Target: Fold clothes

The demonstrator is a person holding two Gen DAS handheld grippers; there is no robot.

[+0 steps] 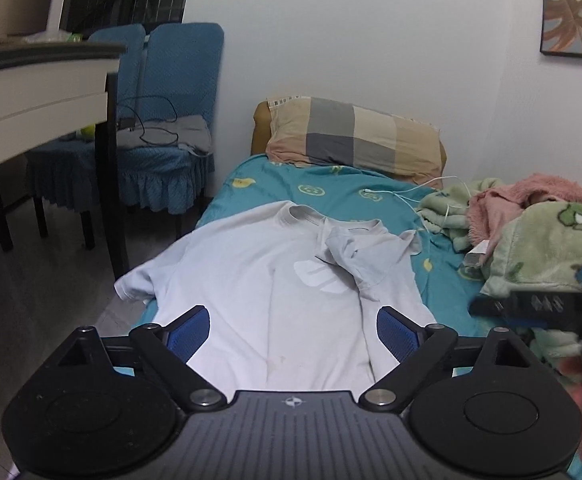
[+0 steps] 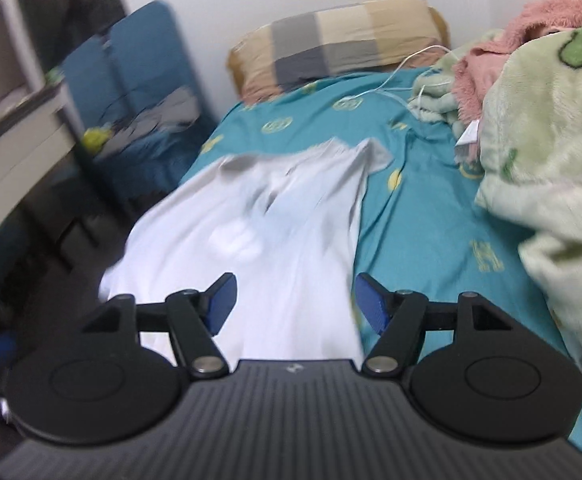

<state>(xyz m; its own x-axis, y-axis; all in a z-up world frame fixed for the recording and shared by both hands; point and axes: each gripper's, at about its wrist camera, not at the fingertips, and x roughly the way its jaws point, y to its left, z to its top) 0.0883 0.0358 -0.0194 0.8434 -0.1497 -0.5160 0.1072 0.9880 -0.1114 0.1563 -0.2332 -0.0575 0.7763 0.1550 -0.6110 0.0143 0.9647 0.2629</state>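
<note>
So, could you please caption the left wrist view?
Open left gripper above a white T-shirt on the bed.

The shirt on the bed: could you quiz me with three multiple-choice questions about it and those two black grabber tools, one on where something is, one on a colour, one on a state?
1. Where is the pillow?
A. at the head of the bed, beyond the shirt
B. on the chair
C. on the floor

2. What colour is the sheet?
A. red
B. teal
C. black

3. How do the jaws of both tools stand?
A. shut on the shirt
B. shut on the cable
C. open, holding nothing

Answers:
1 A, the pillow lies past the shirt by the wall.
2 B, the sheet is teal with yellow prints.
3 C, the left gripper and the right gripper show parted blue pads with the shirt lying free.
</note>
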